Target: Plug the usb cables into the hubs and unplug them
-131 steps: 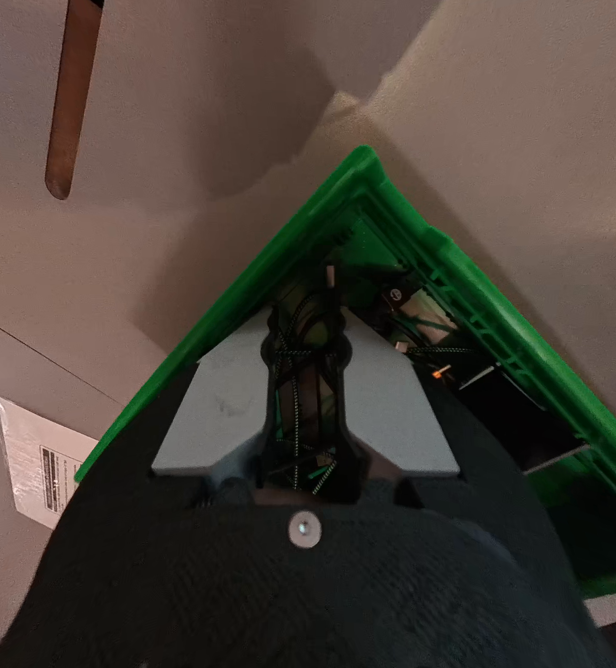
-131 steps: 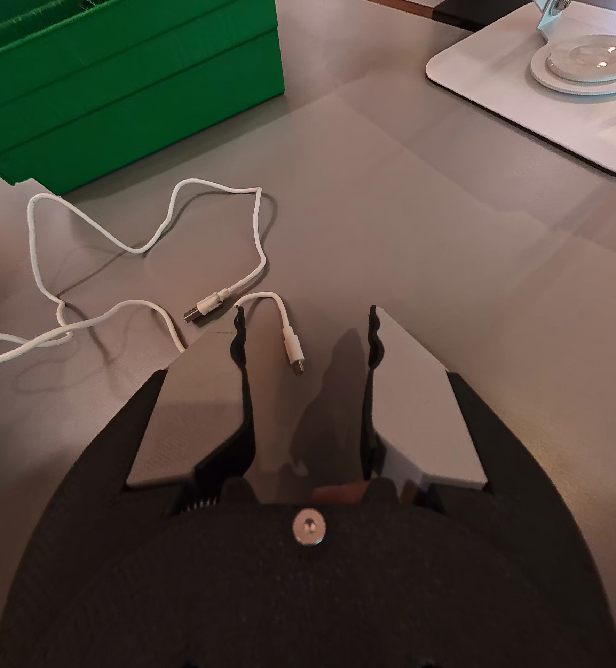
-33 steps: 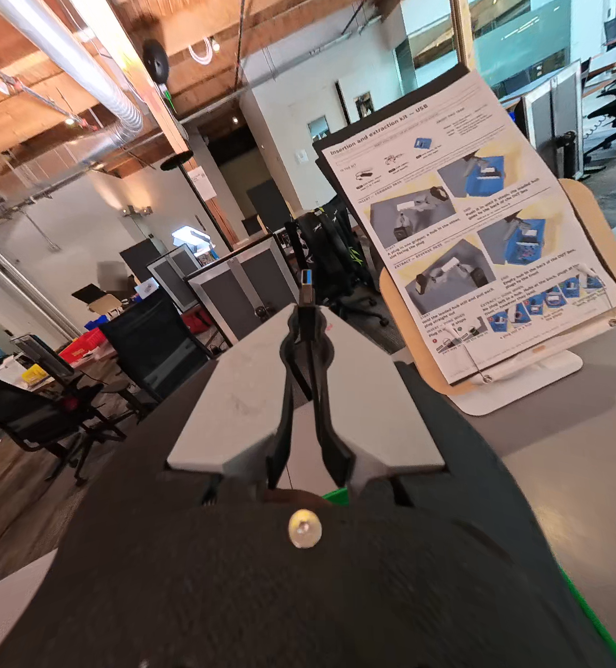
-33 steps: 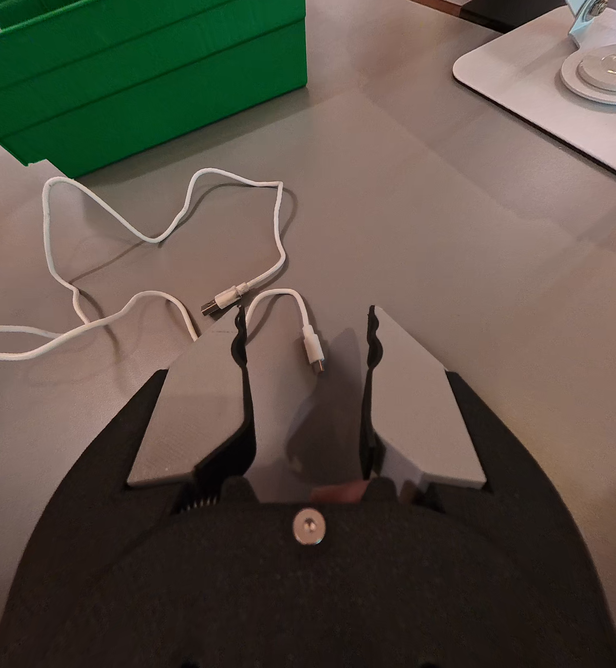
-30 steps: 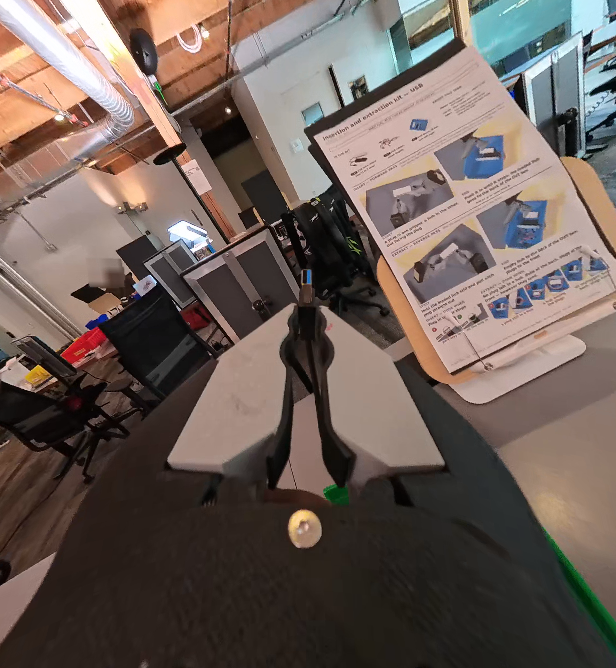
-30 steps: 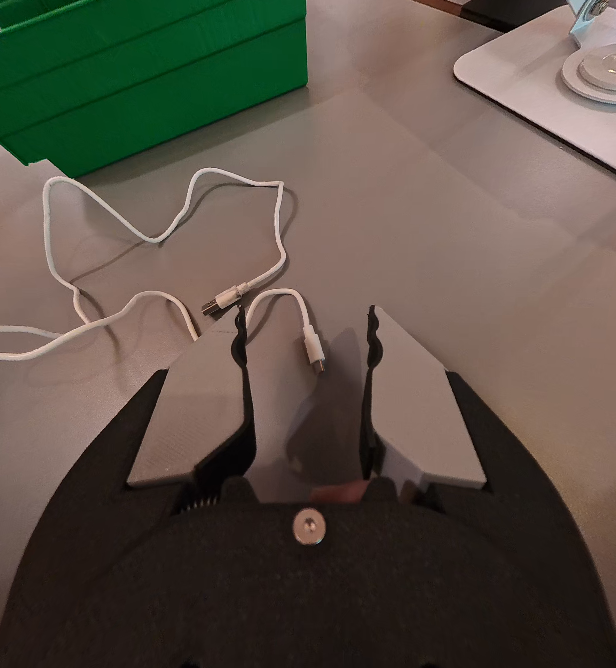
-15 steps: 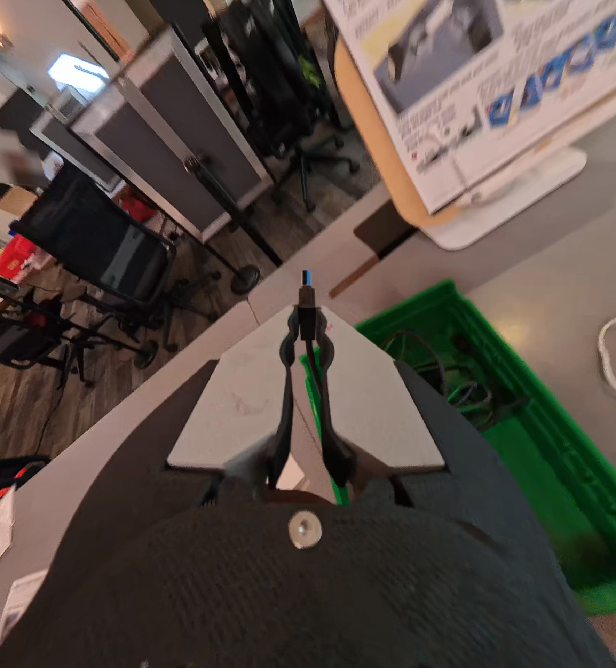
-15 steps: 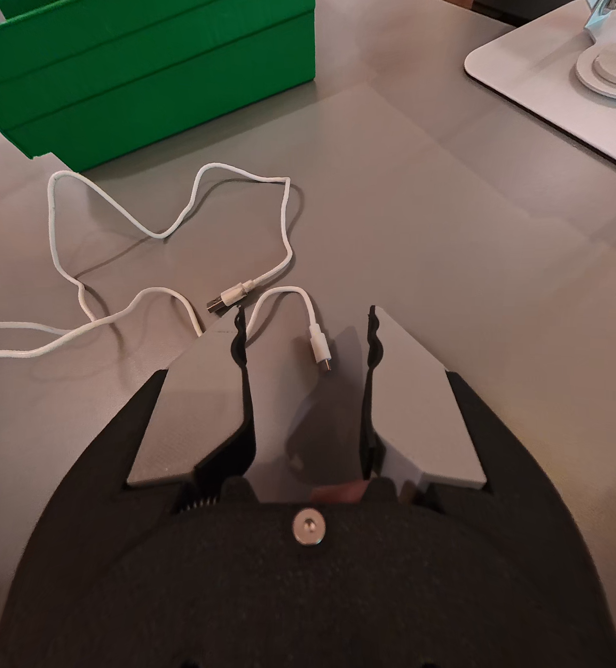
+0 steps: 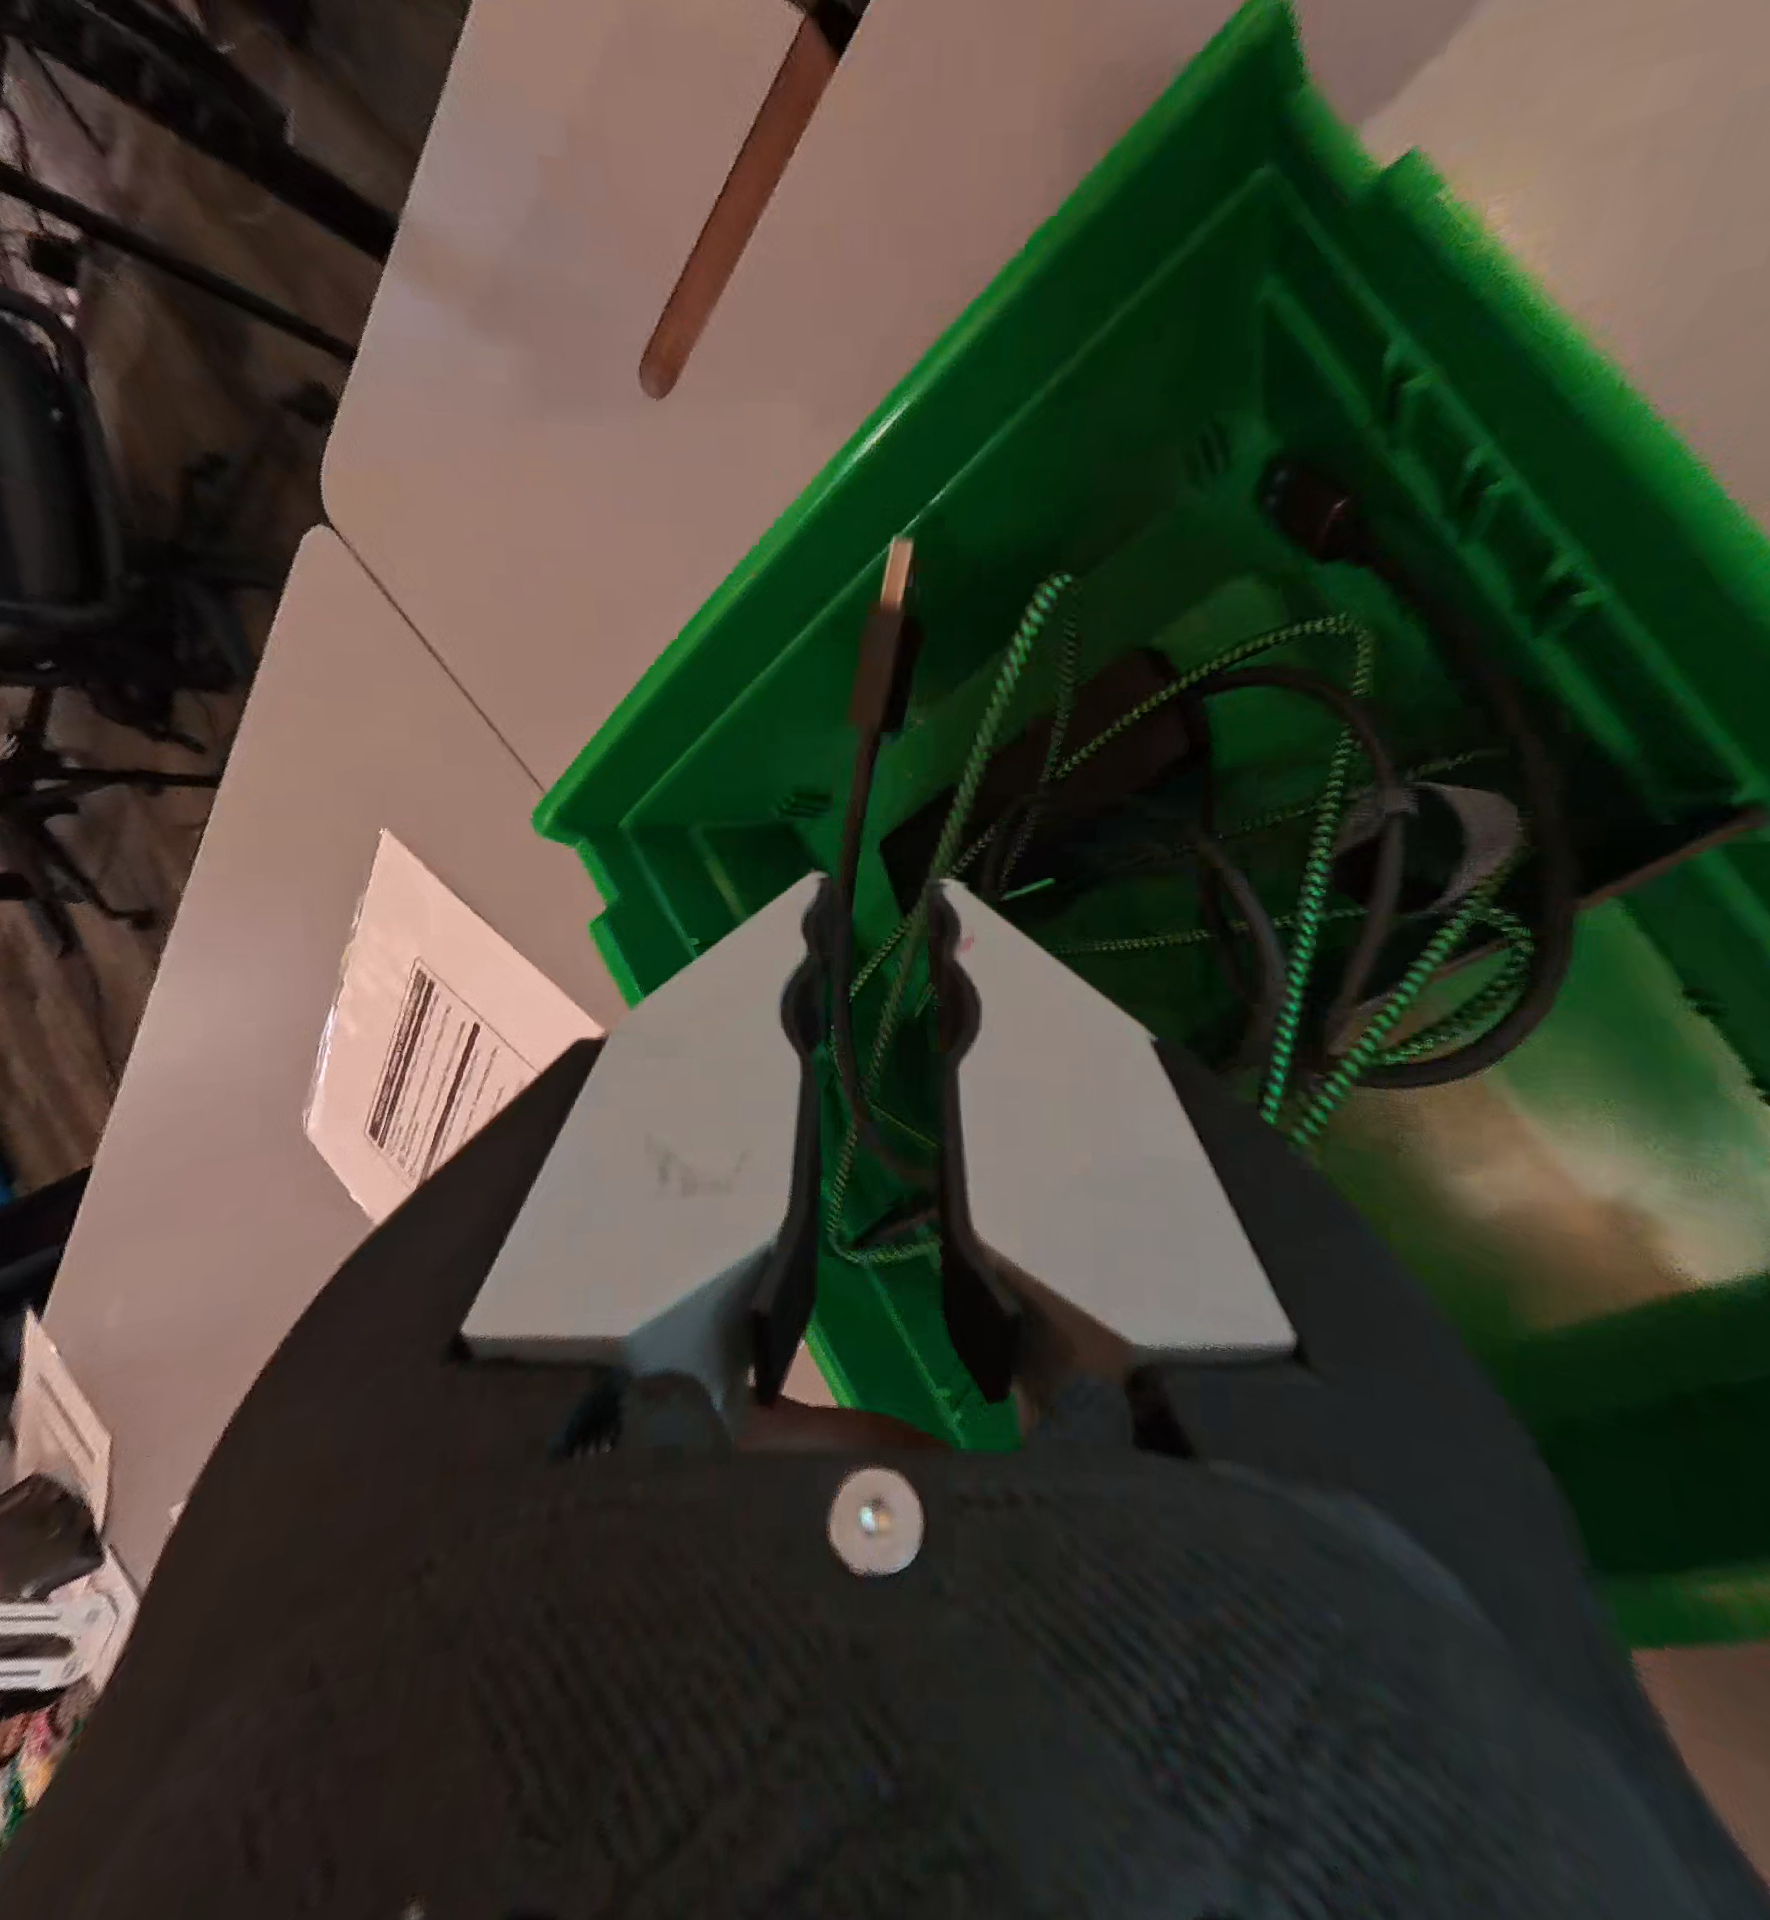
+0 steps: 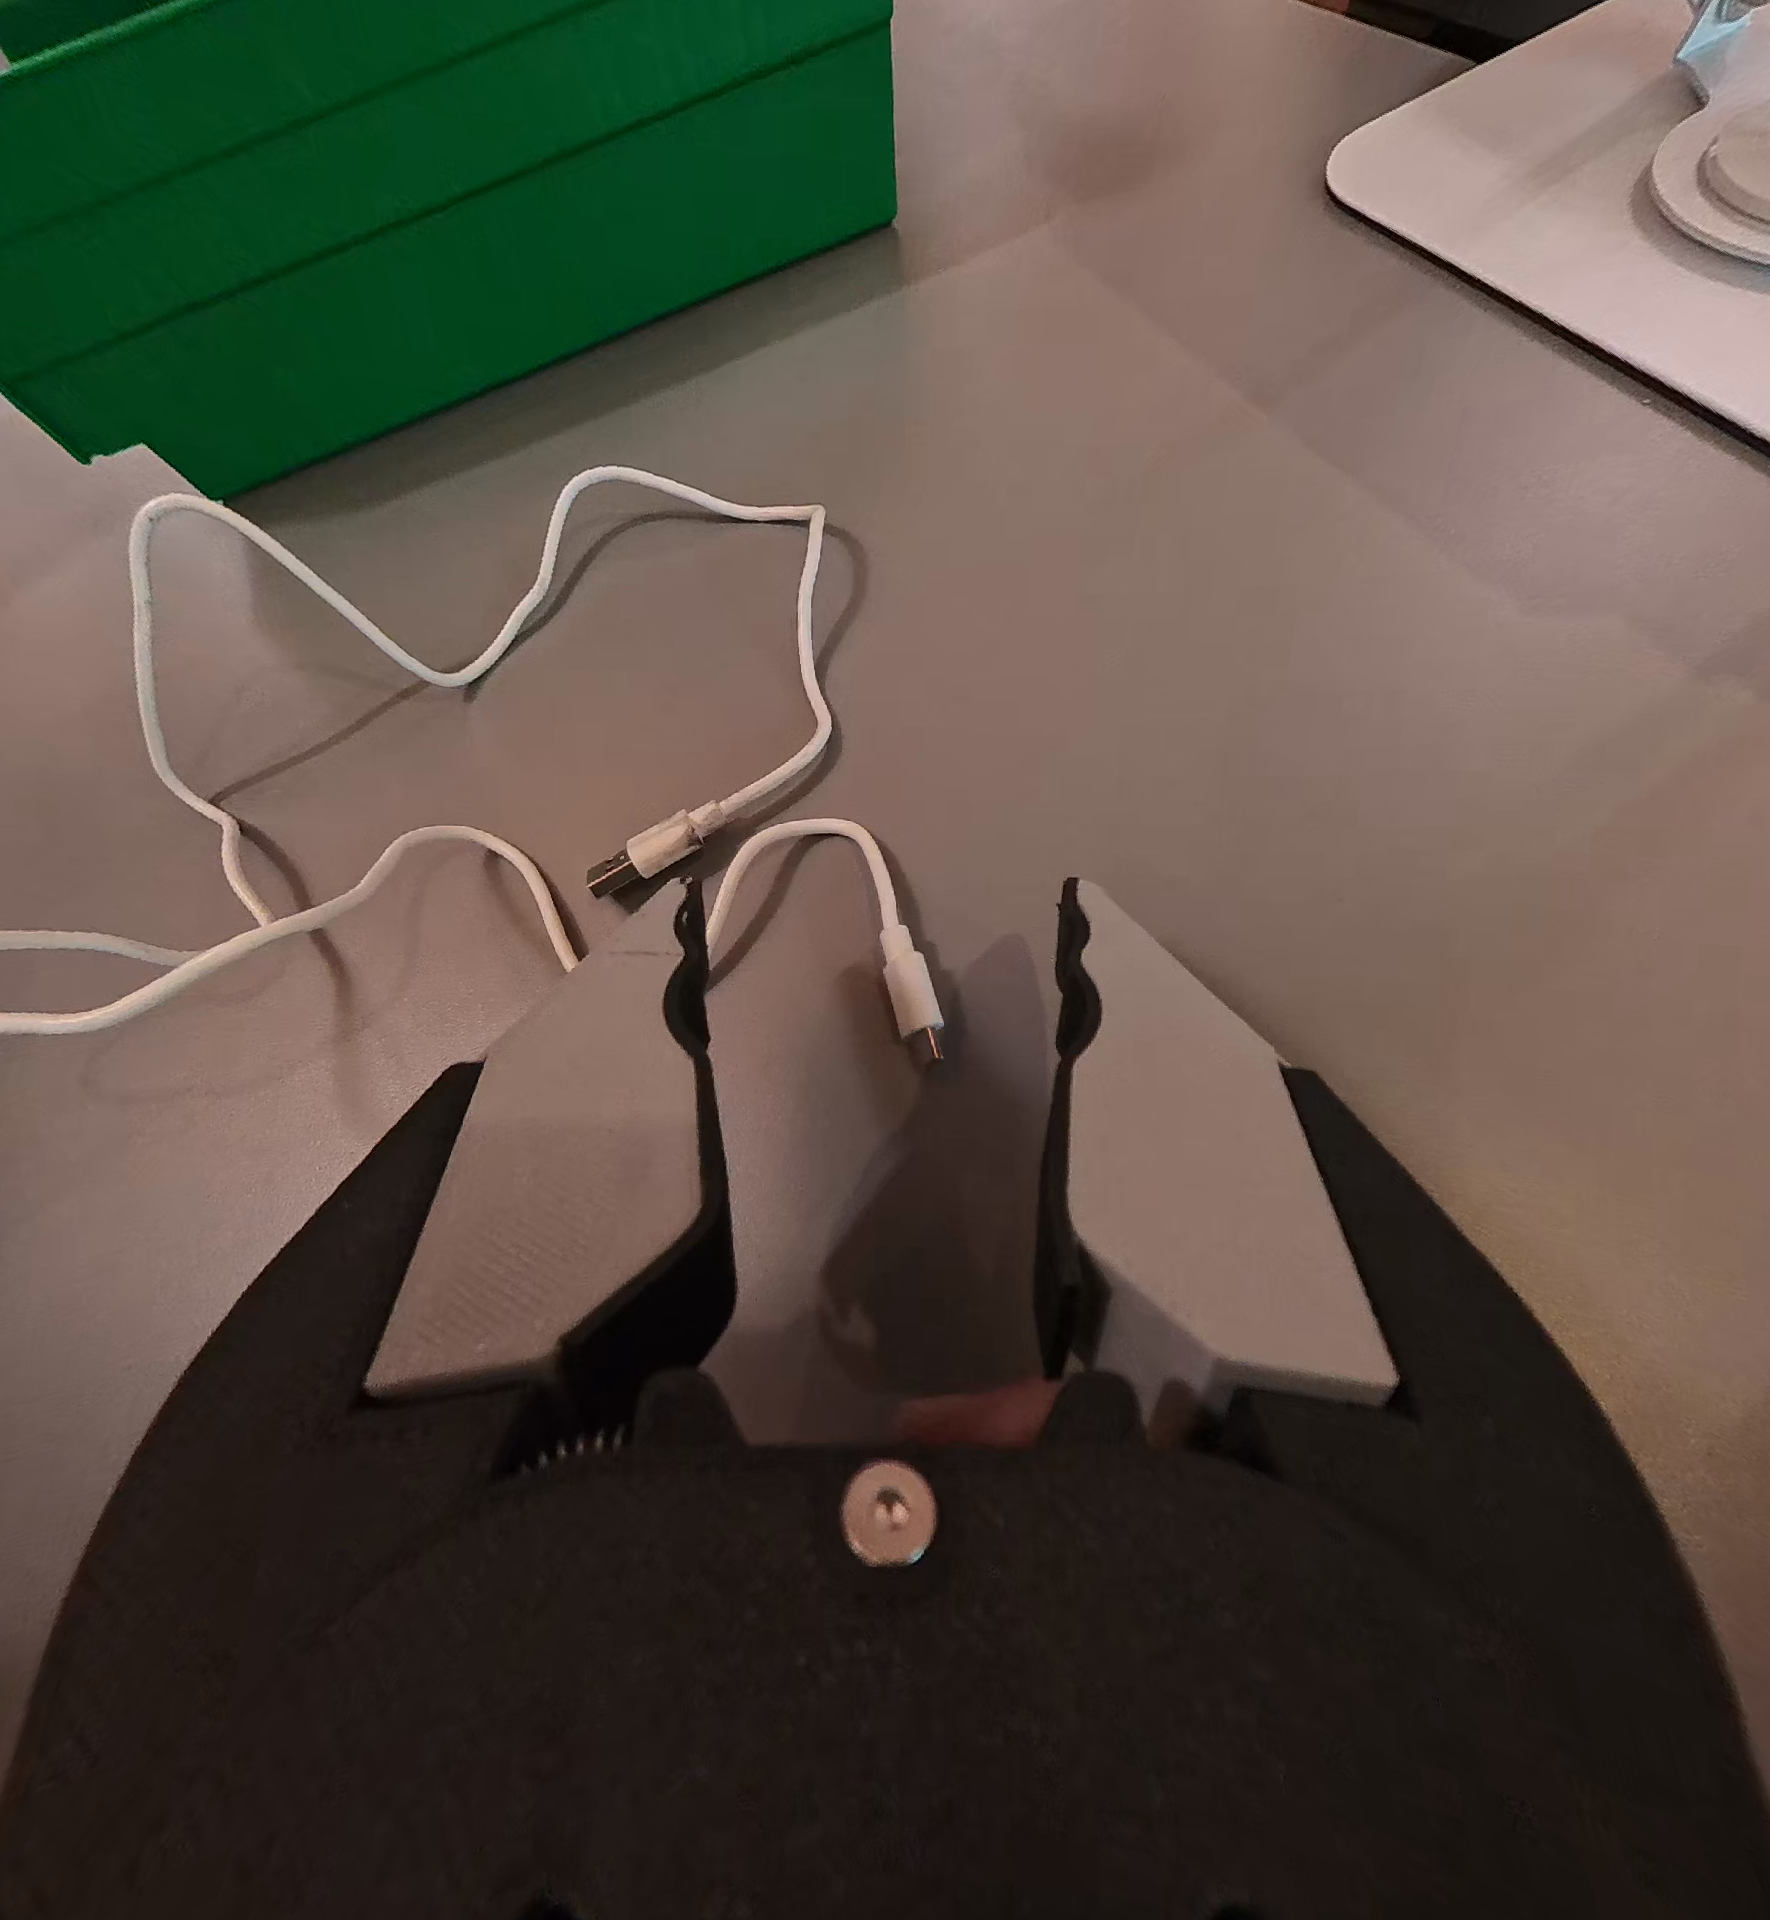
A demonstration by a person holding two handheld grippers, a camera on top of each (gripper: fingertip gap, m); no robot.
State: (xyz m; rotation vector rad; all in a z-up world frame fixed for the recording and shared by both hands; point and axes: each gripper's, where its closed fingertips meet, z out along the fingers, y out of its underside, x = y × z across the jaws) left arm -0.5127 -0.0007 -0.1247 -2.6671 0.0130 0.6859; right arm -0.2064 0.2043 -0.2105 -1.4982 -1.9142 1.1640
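Now left gripper [image 9: 879, 914], jaws slightly parted, drops black braided USB cable [image 9: 882, 665] into green plastic bin [image 9: 1224, 343]; right gripper [image 10: 876, 904] hovers wide-jawed over white cable [image 10: 808, 665], ready to grab.

We're in dim, warm light here; the green bin [image 9: 1483, 343] smears with motion blur, our table view stays sharp.

dim warm light — grey table [image 10: 1224, 644], dark office chair [image 9: 8, 447] on wood floor [image 9: 19, 1018].
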